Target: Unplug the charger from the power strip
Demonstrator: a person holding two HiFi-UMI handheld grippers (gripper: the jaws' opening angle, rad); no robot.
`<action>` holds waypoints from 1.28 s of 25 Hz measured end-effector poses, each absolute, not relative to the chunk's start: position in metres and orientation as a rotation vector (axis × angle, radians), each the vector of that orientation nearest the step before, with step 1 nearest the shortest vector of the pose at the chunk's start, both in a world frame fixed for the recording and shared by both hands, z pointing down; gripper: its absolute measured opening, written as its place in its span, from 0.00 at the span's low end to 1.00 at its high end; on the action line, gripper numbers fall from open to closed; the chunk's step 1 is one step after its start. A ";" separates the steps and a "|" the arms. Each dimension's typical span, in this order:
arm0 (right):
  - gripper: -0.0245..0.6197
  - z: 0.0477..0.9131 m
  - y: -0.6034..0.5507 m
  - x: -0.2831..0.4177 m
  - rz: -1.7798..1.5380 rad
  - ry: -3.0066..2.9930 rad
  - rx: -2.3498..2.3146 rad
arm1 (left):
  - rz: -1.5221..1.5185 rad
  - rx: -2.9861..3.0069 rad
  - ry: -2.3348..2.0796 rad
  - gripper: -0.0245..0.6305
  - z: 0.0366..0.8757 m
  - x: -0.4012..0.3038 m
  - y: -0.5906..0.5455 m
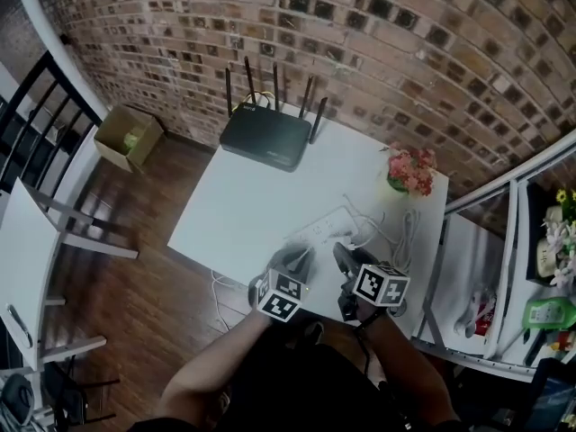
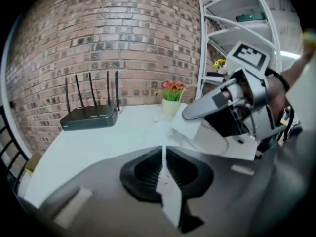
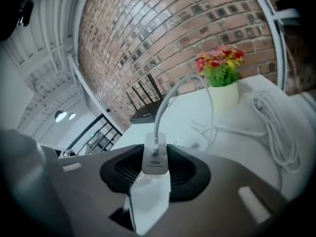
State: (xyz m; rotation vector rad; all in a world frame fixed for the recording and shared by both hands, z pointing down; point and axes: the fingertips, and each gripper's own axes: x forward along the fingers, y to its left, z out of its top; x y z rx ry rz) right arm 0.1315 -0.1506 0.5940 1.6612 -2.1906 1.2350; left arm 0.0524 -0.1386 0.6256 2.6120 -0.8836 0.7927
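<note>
Apparently | step: charger (image 3: 154, 164) looks free of power strip (image 1: 322, 229), held off the surface (image 1: 243, 205) | right gripper (image 3: 155, 154): fingers half-spread, clamped on charger | left gripper (image 2: 163, 157): fingers together, empty | next: lay charger down, release.

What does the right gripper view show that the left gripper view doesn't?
Right gripper view only: white block charger clamped in its jaws, white cable running from it, a coiled white cord. Left gripper view only: left gripper, jaws together, empty; the right gripper from outside; a white metal shelf rack. Both: black router with antennas, potted pink flowers, white table, brick wall.
</note>
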 end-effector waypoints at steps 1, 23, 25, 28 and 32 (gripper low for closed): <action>0.26 0.593 -0.147 0.136 1.299 -2.202 1.681 | 0.760 2.603 -0.893 0.08 0.619 0.050 -0.135; 0.26 0.667 -0.101 0.200 1.731 -2.027 1.843 | 0.499 2.455 -0.840 0.07 0.563 0.030 -0.061; 0.31 0.669 -0.100 0.200 1.694 -2.012 1.826 | 0.499 2.448 -0.845 0.07 0.563 0.030 -0.061; 0.41 0.672 -0.097 0.206 1.612 -1.929 1.831 | 0.509 2.449 -0.840 0.07 0.563 0.031 -0.059; 0.44 0.672 -0.082 0.223 1.565 -1.775 1.911 | 0.505 2.449 -0.843 0.07 0.559 0.033 -0.057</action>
